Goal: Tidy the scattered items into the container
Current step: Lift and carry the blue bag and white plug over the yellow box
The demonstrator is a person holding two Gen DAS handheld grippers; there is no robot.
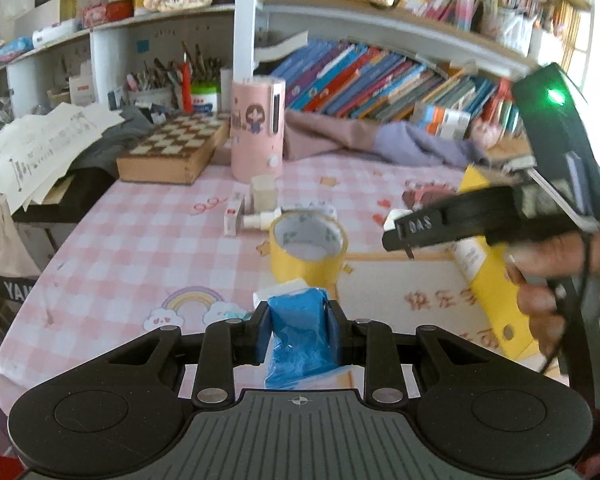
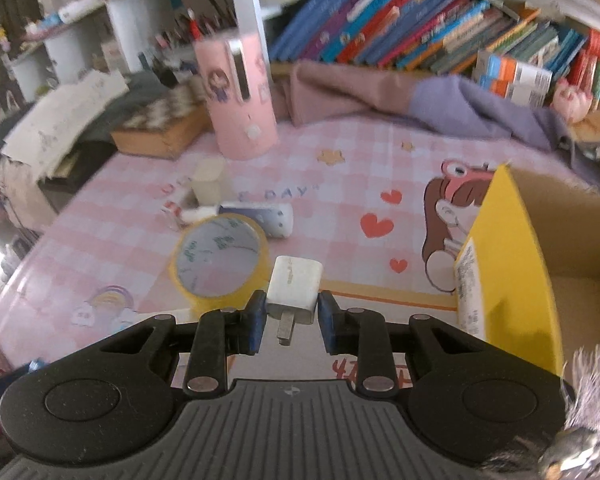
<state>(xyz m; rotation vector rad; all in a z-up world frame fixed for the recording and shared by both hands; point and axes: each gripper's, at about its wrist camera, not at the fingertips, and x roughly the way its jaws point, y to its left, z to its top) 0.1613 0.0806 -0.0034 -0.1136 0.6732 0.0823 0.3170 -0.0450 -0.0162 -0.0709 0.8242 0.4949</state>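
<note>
Left wrist view. The left gripper has its jaws pinching a crumpled blue plastic packet, held above the near edge of the bench covered in a pink-and-white checked cloth. Just beyond the packet stands a roll of yellow adhesive tape on its edge, and past it, toward the middle of the bench, lie a small white spray bottle, a small white-and-red box and a translucent white square cap. A tall pink cylindrical device with a cartoon figure stands near the far edge, beside a wooden chessboard box. At the right, the right gripper reaches across in front of a yellow cardboard box; a white object shows at its tip.

Right wrist view. The right gripper has its jaws pinching a white USB wall charger plug, its metal prong pointing back toward the camera. The plug hangs over the bench just left of the open yellow cardboard box, which sits at the right edge and shows a brown interior. The tape roll stands just behind and left of the plug; a white cylindrical bottle with a blue pattern lies beyond the roll.
</note>
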